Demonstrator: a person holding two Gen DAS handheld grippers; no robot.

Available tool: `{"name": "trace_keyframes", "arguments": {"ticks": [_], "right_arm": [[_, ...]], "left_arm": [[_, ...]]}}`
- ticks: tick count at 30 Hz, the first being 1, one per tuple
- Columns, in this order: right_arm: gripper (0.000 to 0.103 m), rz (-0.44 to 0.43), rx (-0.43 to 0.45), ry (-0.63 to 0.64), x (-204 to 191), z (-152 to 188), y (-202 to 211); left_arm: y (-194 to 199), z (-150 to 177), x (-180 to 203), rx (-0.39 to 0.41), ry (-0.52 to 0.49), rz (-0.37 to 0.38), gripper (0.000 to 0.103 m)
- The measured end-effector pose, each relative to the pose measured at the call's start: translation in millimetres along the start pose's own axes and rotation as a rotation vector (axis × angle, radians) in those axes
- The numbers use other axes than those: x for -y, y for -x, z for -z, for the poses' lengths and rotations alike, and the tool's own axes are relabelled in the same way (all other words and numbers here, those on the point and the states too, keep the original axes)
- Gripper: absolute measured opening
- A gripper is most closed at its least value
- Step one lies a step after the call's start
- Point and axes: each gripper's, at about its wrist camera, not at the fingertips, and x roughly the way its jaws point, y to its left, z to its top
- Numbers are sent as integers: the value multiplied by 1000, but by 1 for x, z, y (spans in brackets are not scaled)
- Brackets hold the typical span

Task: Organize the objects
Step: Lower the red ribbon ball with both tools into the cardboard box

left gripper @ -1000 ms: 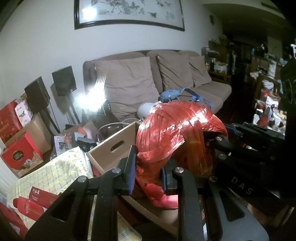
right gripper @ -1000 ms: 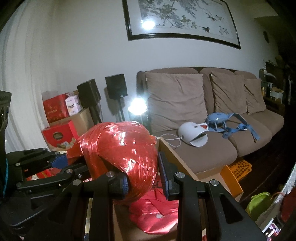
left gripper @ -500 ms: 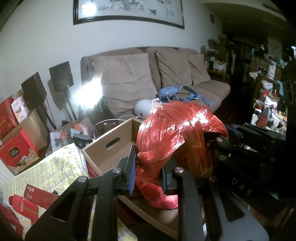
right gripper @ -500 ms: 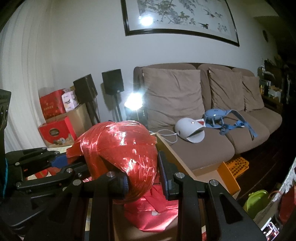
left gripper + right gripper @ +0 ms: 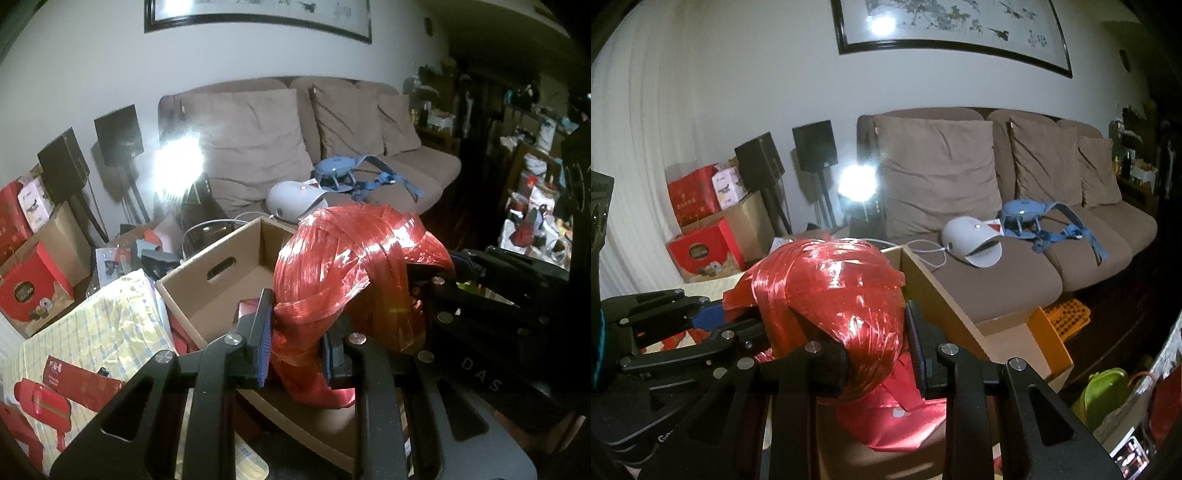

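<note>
since a second ago both your views have tipped down, showing more of the box [image 5: 207, 295] under the red bundle [image 5: 354, 266]. your left gripper [image 5: 295, 347] pinches its lower twist, your right gripper [image 5: 875, 354] clamps its rounded end, and it hangs over the open box before the sofa [image 5: 1015, 266].

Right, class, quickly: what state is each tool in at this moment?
Left tool: closed on the red ribbon bundle.
Right tool: closed on the same red ribbon bundle, above the cardboard box.
</note>
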Motion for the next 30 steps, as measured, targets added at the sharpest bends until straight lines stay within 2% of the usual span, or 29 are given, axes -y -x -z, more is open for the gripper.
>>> {"name": "trace_keyframes", "arguments": {"ticks": [30], "right_arm": [[26,7,-94,-2,2,8,-19]], "left_arm": [[-19,8,-2,-89,17,13,20]]}}
